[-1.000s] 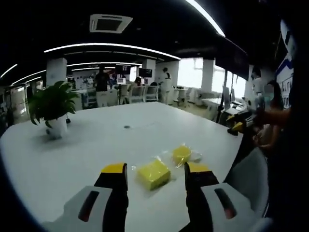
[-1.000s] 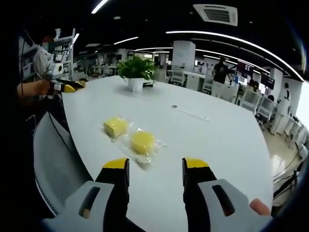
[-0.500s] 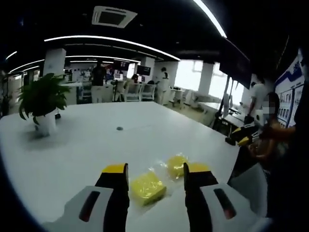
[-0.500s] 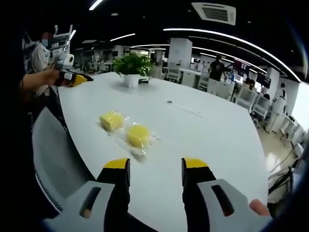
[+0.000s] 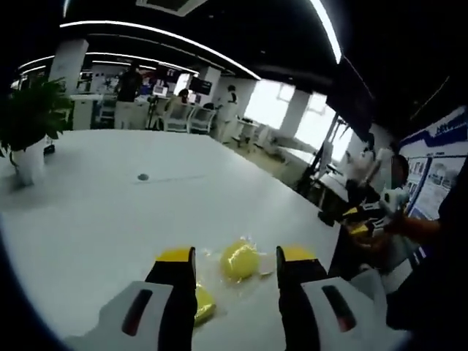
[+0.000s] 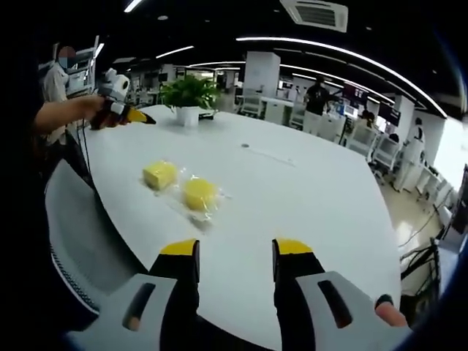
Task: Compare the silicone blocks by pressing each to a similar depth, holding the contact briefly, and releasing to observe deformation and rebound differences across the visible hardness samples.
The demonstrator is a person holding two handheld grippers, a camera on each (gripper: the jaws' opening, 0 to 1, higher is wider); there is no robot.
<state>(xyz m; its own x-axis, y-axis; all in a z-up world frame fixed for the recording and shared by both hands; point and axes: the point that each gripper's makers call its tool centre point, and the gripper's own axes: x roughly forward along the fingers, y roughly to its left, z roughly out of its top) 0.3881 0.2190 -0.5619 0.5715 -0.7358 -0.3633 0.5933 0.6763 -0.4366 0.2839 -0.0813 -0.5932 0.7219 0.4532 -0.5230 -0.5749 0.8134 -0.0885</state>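
Tongs [image 6: 227, 252] parted, blocks [image 6: 199, 193] near table edge [image 6: 117, 219]

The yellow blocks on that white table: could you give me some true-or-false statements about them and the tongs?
1. Two yellow silicone blocks, a square one and a round one, lie on the white table. True.
2. The right tongs are squeezing the round block. False: they are open and apart from both blocks.
3. A green potted plant stands on the table. True.
4. The blocks are stacked. False: they lie side by side.
5. The round block sits on clear plastic wrap. True.
6. The left tongs are shut. False: they are open, the round block beyond them.
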